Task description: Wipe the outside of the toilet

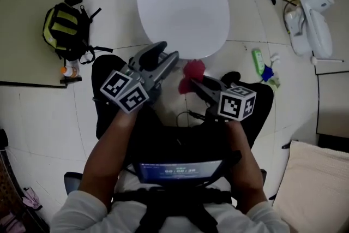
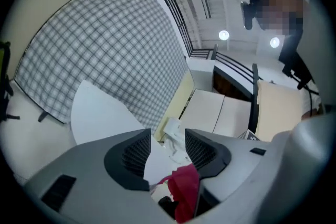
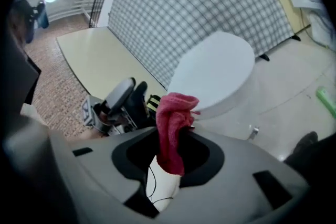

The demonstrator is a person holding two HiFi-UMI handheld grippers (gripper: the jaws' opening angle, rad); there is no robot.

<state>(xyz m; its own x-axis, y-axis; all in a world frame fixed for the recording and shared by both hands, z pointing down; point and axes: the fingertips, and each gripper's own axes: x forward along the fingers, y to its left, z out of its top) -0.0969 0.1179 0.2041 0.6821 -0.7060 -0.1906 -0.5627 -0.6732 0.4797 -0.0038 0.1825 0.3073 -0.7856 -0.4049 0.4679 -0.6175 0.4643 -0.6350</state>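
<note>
Right claw [image 3: 170,157] pinches a crumpled red terry cloth [image 3: 173,118]; left claw [image 2: 167,150] gapes wide.

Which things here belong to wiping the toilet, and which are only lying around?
For the job: toilet; red cloth, clamped in the right gripper; left gripper, open and empty.
Lying about: backpack; green bottle on the floor; white appliance.

Head view: from above, steeply down, toilet [image 1: 182,3] close. Both gripper views: low, looking across at same toilet, checked cloth [image 2: 105,44] behind.
</note>
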